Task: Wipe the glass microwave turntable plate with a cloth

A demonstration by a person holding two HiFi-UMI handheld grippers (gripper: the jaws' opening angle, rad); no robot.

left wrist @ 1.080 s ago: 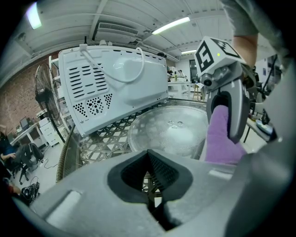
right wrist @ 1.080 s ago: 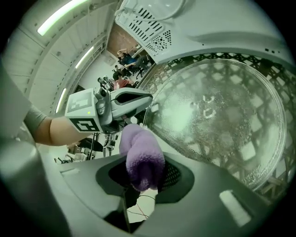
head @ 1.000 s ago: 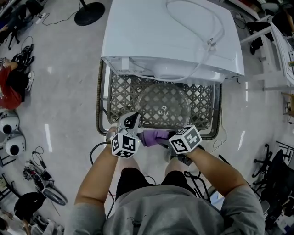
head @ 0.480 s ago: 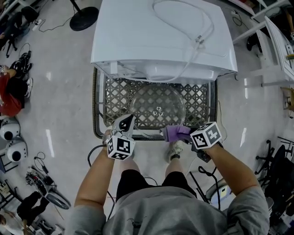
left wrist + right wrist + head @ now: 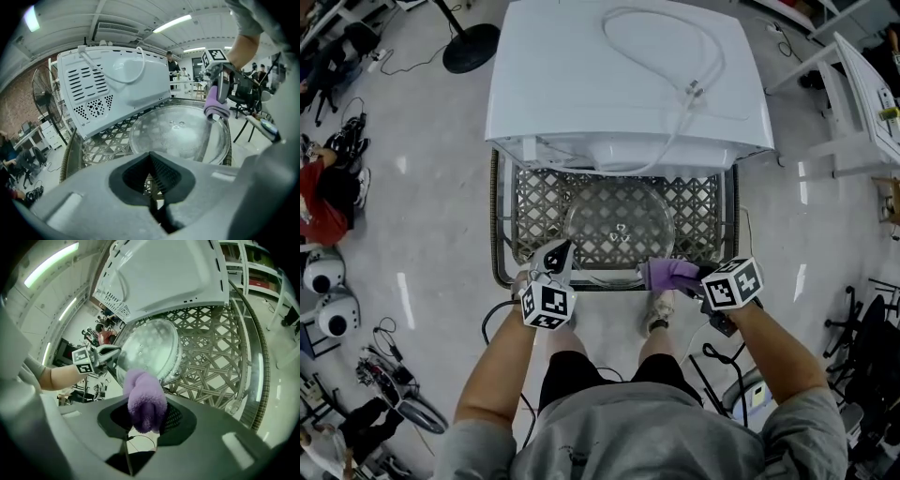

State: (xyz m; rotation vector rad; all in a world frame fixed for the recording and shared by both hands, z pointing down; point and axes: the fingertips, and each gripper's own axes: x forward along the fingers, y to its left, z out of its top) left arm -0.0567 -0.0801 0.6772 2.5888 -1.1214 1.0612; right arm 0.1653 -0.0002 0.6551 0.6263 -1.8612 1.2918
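Glass plate (image 5: 619,225) on lattice table (image 5: 539,202); cloth (image 5: 667,274) in right gripper (image 5: 145,425) beside near-right rim.

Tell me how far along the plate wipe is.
Done: the right claw is clamped on the cloth. In hand: the cloth sits at the plate's near right rim, and the left claw, shut, is by the near left rim. Left: seemingly the whole wipe across the glass.
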